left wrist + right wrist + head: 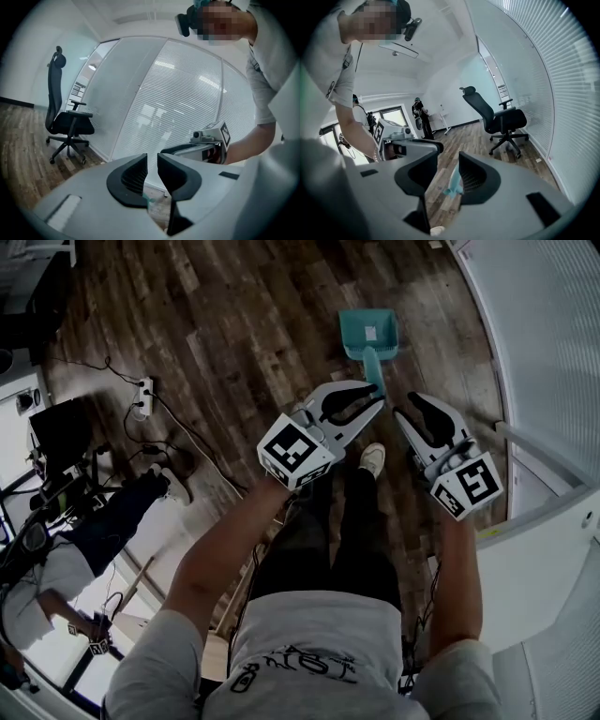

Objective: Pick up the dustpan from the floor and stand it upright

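Note:
The teal dustpan (369, 334) is on the wooden floor ahead of me, its handle (374, 368) reaching toward my grippers; it looks to stand on its pan with the handle up. My left gripper (378, 401) hovers just past the handle's end, with a narrow gap between its jaws and nothing in it (152, 161). My right gripper (408, 405) hangs to the right of the handle with its jaws wide and empty (448, 164). The dustpan (453, 182) shows beyond them, untouched. A teal sliver of the dustpan (151, 200) peeks below the left jaws.
A curved glass wall with blinds (553, 324) runs along the right, with a white ledge (534, 559) below it. A black office chair (499, 119) stands by the wall. A power strip with cables (143, 397) lies at left, near a seated person (112, 521).

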`<state>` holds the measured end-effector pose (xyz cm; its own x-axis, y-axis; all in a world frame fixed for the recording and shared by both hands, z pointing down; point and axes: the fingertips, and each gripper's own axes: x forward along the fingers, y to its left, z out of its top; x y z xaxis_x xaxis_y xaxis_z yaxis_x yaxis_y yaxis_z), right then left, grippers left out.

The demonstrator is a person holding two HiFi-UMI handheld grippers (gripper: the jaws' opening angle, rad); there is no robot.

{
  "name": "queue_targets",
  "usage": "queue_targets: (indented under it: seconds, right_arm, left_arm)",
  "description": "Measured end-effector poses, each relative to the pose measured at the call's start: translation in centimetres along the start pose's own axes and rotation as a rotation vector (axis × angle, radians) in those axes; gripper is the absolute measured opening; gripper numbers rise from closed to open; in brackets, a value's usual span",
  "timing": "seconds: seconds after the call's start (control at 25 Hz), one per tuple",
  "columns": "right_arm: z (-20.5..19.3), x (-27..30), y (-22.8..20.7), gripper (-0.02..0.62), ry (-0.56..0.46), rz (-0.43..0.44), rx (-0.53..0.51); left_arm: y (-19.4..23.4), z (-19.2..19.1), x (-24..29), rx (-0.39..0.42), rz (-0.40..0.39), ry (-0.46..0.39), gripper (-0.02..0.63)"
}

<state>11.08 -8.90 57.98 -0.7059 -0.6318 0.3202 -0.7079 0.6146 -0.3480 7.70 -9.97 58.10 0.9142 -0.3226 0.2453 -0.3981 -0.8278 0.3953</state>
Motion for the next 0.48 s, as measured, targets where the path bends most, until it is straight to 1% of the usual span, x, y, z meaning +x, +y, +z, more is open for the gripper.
queue_targets:
  seconds: [0.28, 0.48]
  right_arm:
    - [7.0, -2.5, 2.4, 0.127, 0.006, -0.061, -0.118]
    - [12.2, -4.4, 5.4, 0.115, 0.006, -0.084, -0.186]
  left_arm:
    - [-3.1, 8.3, -3.2, 0.005, 0.046, -0.091, 0.060]
    - [-4.9, 13.6, -6.1, 0.031, 0.081, -0.139, 0.060]
